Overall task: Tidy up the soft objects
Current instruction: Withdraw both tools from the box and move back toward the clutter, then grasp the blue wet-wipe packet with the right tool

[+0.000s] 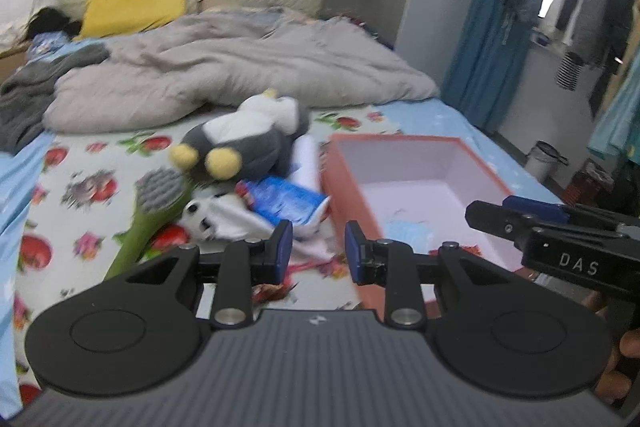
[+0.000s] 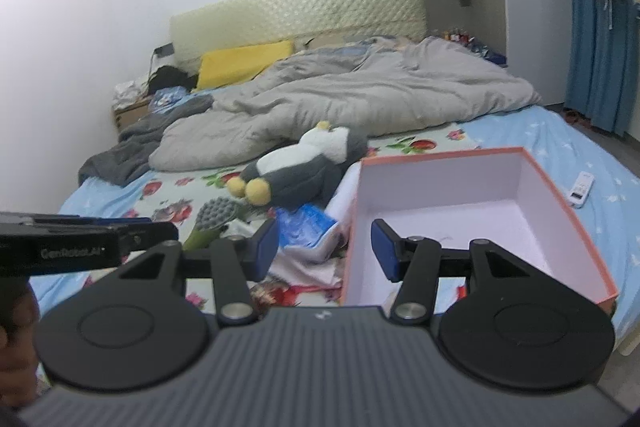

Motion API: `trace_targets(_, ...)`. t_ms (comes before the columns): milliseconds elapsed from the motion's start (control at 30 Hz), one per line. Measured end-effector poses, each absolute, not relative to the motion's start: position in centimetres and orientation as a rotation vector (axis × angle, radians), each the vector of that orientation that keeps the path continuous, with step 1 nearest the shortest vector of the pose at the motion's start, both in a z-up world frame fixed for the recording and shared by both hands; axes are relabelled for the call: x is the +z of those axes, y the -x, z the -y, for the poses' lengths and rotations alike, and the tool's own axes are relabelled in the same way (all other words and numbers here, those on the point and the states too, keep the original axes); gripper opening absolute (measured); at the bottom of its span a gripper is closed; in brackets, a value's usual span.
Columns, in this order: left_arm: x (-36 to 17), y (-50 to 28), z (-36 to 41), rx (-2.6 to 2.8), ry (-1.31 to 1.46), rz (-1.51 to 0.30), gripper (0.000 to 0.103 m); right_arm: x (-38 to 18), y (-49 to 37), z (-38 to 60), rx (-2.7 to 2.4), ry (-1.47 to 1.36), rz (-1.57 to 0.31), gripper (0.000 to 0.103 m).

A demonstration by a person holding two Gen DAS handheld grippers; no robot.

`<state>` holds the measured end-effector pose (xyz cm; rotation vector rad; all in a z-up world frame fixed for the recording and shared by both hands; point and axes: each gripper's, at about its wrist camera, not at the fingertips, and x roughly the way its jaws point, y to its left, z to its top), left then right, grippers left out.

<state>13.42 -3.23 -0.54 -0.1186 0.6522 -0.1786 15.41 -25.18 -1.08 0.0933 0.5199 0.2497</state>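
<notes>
A grey and white plush penguin (image 1: 244, 139) with yellow feet lies on the fruit-print bedsheet; it also shows in the right wrist view (image 2: 300, 167). In front of it lie a green plush with a grey knobbly head (image 1: 160, 203), a small white plush (image 1: 208, 215), a blue packet (image 1: 288, 203) and white cloth (image 2: 308, 259). An open pink box (image 1: 340, 183) with a white inside stands to the right (image 2: 560, 203). My left gripper (image 1: 318, 247) is open and empty above the cloth. My right gripper (image 2: 324, 247) is open and empty over the box's left wall.
A crumpled grey duvet (image 1: 224, 67) and a yellow pillow (image 1: 132, 11) lie at the head of the bed. A white remote (image 2: 582, 189) lies on the blue sheet right of the box. Blue curtains (image 1: 488, 27) and hanging clothes are at the right.
</notes>
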Motion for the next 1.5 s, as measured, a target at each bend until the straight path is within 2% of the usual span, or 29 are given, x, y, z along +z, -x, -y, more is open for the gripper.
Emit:
trace_targets(433,-5.2,-9.6,-2.1,-0.068,0.229,-0.744,0.033,-4.5,-13.8,20.2,0.358,-0.053,-0.614,0.054)
trace_targets(833,-10.8,-13.2,-4.6,-0.017,0.262,-0.842,0.033,-6.6,-15.0,18.2,0.378,-0.028,-0.648,0.053)
trace_targets(900,-11.5,-14.1,-4.9,-0.007,0.271,-0.842,0.039,-6.8,-15.5,18.0,0.376,-0.028,-0.652,0.053)
trace_targets(1100,-13.5,-17.0,-5.6,-0.005,0.277,-0.867,0.041,-7.6,-17.7,17.0,0.373,-0.025,-0.652,0.053)
trace_targets(1200,-14.5,-18.7,-6.0,-0.013,0.277,-0.868,0.045,-8.1,-19.1,16.2,0.37,-0.028,-0.649,0.053)
trace_targets(1367,-16.6,-21.5,-6.3,-0.035,0.3,-0.882,0.047,-9.1,-21.5,15.0,0.371,-0.012,-0.641,0.053)
trace_targets(1467,-18.0,-23.1,-6.1,-0.071,0.331,-0.899,0.052,-10.0,-23.3,14.5,0.35,0.008,-0.648,0.053)
trace_targets(1500,-18.3,-23.5,-5.9,-0.081,0.34,-0.901,0.052,-10.3,-23.8,14.5,0.342,0.015,-0.652,0.05)
